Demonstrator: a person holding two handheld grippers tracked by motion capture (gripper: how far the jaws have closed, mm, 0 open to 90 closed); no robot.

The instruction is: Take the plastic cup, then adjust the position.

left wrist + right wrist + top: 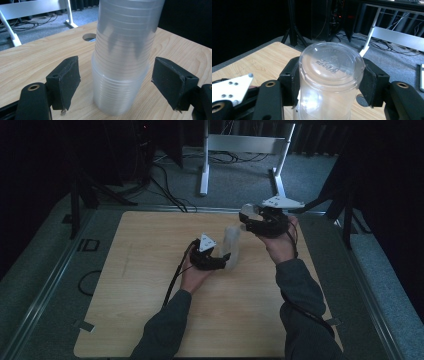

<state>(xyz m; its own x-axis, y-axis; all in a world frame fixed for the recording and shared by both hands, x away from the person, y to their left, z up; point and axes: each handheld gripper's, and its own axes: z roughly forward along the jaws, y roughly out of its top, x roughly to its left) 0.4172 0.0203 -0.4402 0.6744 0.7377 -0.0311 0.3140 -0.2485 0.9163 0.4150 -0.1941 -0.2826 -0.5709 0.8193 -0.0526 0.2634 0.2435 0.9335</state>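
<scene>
A tall stack of clear plastic cups (231, 242) stands upside down on the wooden table (145, 290), leaning slightly. In the left gripper view the stack (122, 62) rises between my left gripper's (117, 82) black pads; there is a gap at the left pad (67, 80), so the jaws are open around its base. In the high view the left gripper (225, 261) sits just left of the stack. My right gripper (251, 217) is raised to the upper right of the stack, shut on a single clear cup (330, 67) with its embossed base facing the camera.
A round cable hole (89, 37) lies in the tabletop beyond the stack. A white desk frame (245, 145) and loose cables stand on the carpet past the table's far edge. A metal rail (45, 280) runs along the left side.
</scene>
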